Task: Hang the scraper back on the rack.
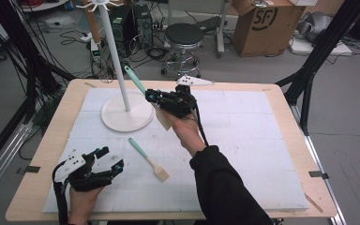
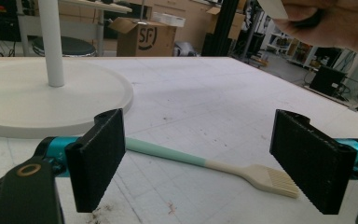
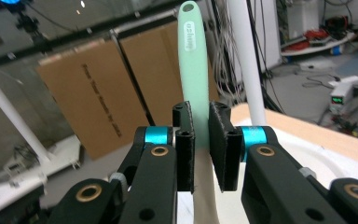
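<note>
Above the mat's far-centre, right gripper (image 1: 149, 96) is off the table, jaws pinched tight on a mint-handled brush (image 1: 136, 80). Right gripper view: both pads clamp the handle where mint meets cream, mint end (image 3: 192, 56) sticking up past the jaws, hang hole at the tip. High view: handle angles up-left toward the stand pole (image 1: 116, 56), near it; contact or not I cannot tell. Cream bristle end (image 1: 165, 120) hangs below the gripper, over the mat beside the stand base (image 1: 127, 117).

Left gripper (image 1: 111, 158) sits low at the near-left of the mat, jaws spread wide, nothing between the pads, touching nothing. Left gripper view: second brush (image 2: 205, 163) lies flat on the mat just beyond the open jaws, mint handle pointing at the stand base, bristles toward the right-hand pad. High view puts that brush (image 1: 148, 159) just right of the left gripper, well clear of the held one.

Around: white foam mat (image 1: 243, 140) on the wooden table (image 1: 290, 108). Behind the table: stool (image 1: 183, 35), cardboard box (image 1: 267, 23), cables on the floor. Pole is the only obstruction near the held brush.
</note>
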### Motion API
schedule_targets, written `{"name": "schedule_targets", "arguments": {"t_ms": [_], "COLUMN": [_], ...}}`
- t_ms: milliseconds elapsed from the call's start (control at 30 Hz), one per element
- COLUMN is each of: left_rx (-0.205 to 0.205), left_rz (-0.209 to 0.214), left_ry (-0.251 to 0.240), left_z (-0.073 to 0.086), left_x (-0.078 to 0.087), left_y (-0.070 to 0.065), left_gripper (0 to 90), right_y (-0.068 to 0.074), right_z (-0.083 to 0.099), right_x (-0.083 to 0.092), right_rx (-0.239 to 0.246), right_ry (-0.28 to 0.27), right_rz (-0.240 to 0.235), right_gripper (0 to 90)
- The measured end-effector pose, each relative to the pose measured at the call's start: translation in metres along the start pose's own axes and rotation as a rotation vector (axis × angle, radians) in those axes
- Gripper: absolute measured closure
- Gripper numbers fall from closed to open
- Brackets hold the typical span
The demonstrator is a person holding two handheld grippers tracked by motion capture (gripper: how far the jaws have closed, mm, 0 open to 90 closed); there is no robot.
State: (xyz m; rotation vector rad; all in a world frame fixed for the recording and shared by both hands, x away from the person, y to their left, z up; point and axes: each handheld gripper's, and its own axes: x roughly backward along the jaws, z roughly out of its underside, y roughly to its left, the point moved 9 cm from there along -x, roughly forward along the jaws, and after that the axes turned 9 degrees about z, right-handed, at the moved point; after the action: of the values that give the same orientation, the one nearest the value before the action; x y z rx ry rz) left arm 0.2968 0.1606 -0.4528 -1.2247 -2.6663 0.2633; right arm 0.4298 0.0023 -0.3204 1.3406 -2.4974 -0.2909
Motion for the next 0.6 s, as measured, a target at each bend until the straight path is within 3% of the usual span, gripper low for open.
{"name": "schedule_targets", "arguments": {"t_ms": [133,333,600], "left_rx": [0.001,0.002,0.008], "left_rz": [0.002,0.002,0.001], "left_ry": [0.002,0.001,-0.004], "left_z": [0.001,0.001,0.001], "left_x": [0.0,0.001,0.003], "left_y": [0.0,-0.001,0.001], "left_gripper": [18.8,18.7,18.8], "right_y": [0.002,0.004,0.004], "right_z": [-0.013,-0.03,-0.043], "right_x": [-0.006,-0.01,-0.018], "right_rx": [-0.001,-0.04,-0.054], "right_ry": [-0.046,-0.122,-0.177], "right_rz": [-0.004,-0.028,-0.041], "right_gripper": [81.7,81.7,81.6]}}
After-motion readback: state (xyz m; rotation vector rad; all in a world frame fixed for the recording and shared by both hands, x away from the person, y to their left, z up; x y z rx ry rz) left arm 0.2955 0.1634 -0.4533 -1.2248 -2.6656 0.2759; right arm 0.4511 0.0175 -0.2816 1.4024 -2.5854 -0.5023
